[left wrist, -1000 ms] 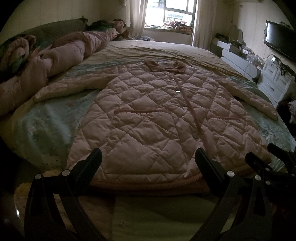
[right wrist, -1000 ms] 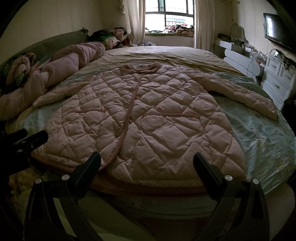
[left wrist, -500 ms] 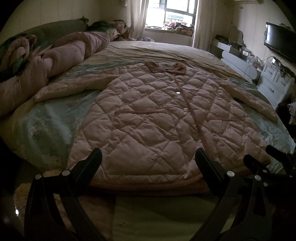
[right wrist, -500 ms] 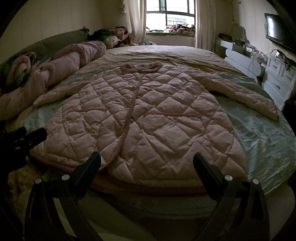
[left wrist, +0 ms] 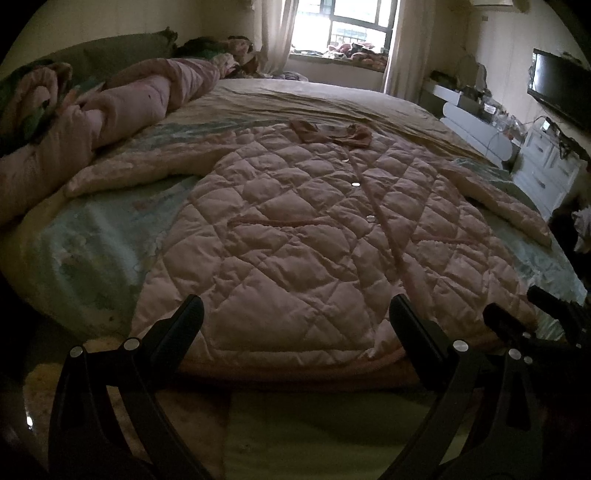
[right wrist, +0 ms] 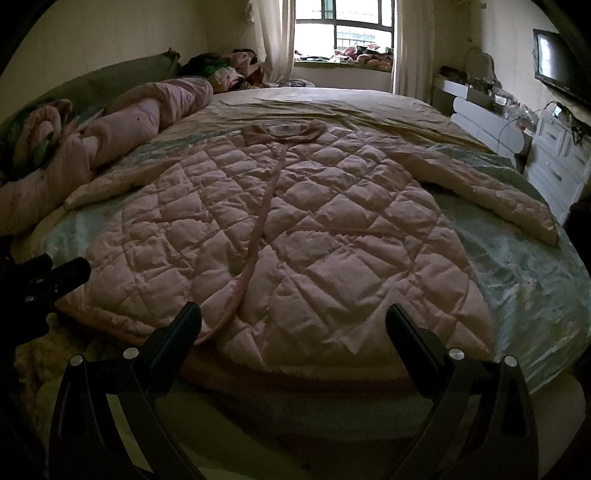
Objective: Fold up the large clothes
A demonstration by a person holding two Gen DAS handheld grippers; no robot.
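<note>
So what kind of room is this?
It looks like a bedroom in someone's home. A big bed fills most of the view, with a pink quilted coat spread flat on it, a window with curtains behind, and a white dresser along the wall.

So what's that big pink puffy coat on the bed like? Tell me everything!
The pink quilted coat lies flat and front-up on the bed, unfolded. It looks soft and padded, stitched in diamonds. A darker pink collar sits at the far end, a pink trim strip runs down the middle, and small round buttons show beside it. Both sleeves spread sideways. Its hem reaches the bed's near edge. Neither gripper touches it.
</note>
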